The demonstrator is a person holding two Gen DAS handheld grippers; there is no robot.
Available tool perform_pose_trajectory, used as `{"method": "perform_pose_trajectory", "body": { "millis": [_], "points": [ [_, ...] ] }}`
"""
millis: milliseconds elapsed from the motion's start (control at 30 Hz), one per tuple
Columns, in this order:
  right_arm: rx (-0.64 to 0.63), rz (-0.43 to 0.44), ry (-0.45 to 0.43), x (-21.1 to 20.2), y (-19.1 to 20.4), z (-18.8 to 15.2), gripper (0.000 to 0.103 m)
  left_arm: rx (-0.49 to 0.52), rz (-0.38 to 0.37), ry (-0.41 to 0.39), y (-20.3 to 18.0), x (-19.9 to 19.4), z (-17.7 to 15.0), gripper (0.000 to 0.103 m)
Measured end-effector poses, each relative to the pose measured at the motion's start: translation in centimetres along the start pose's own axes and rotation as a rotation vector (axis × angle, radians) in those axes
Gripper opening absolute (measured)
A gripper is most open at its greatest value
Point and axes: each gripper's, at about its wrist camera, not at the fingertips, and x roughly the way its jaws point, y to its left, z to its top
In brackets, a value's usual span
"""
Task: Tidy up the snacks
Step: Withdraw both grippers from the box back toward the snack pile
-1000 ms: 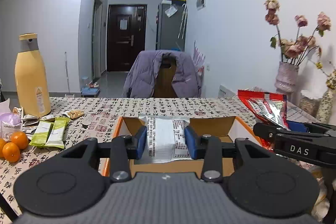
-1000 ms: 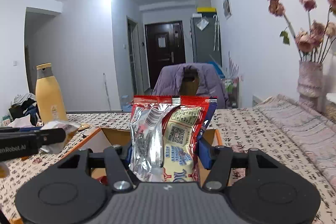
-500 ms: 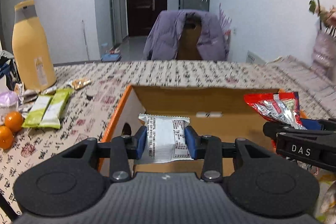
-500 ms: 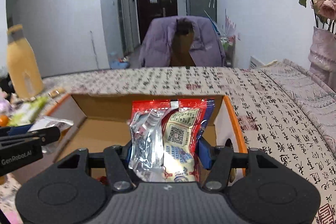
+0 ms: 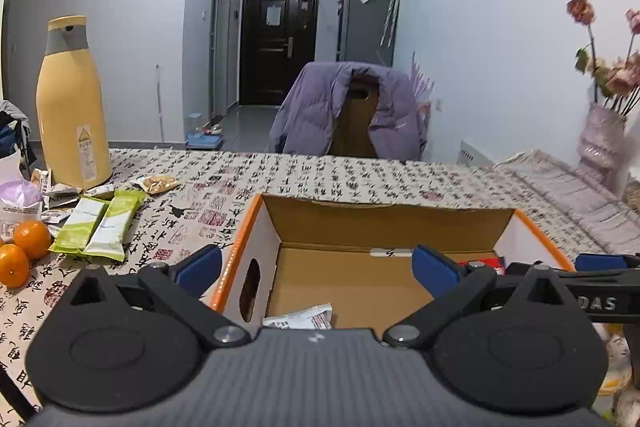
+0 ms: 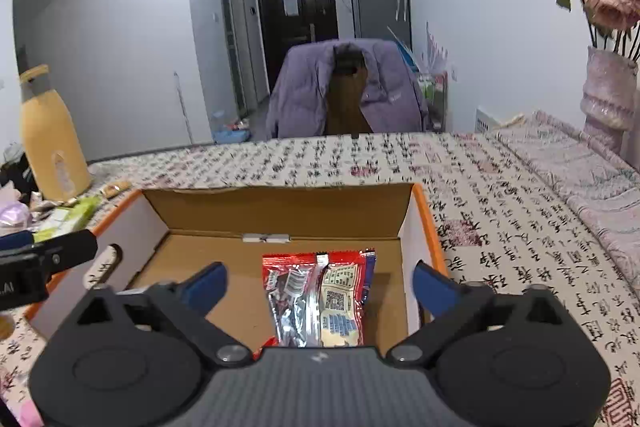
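Note:
An open cardboard box with an orange rim [image 5: 236,247] stands on the patterned tablecloth. My left gripper [image 5: 316,267] hovers over its left half, jaws opening wide. A white-and-silver snack packet [image 5: 298,319] lies loose on the box floor below them, touched by neither pad. My right gripper [image 6: 318,283] hangs over the right half of the box [image 6: 430,223], jaws also opening. A red snack packet [image 6: 320,303] lies flat on the floor beneath, free of the pads. One of the right gripper's fingers [image 5: 560,277] shows at the left wrist view's right edge.
Left of the box lie two green snack bars [image 5: 100,227], small packets, two oranges [image 5: 24,251] and a tall yellow bottle [image 5: 72,107]. A chair draped with a purple jacket [image 5: 348,107] stands behind the table. A vase of dried flowers [image 5: 600,135] stands at the far right.
Both grippers sank towards the box and then opened. The white packet and the red packet left the pads and now lie on the box floor.

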Motion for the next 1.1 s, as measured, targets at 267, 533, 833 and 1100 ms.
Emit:
{"method": "perform_pose_trajectory", "body": {
  "millis": [267,533,833,1100],
  "points": [
    [-0.062,0.036,-0.112,-7.4,0.4,-2.2,0.103,-0.052,-0.064,-0.097,1.5,-6.3,-1.1,0.103],
    [-0.076,0.052,-0.16,-13.3,0.2,-6.2,0.103,-0.046,-0.096,-0.159,2.1,-12.4,-4.3,0.103],
    [-0.055,0.018,-0.126,-15.8,-1.0,-11.1,0.103,-0.022,-0.101,-0.14,2.8,-15.7,-9.0,0.103],
    [-0.037,-0.029,-0.099,-16.3,-1.9,-14.0,0.103,-0.048,-0.086,-0.091,3.8,-15.7,-11.6,0.103]
  ]
}}
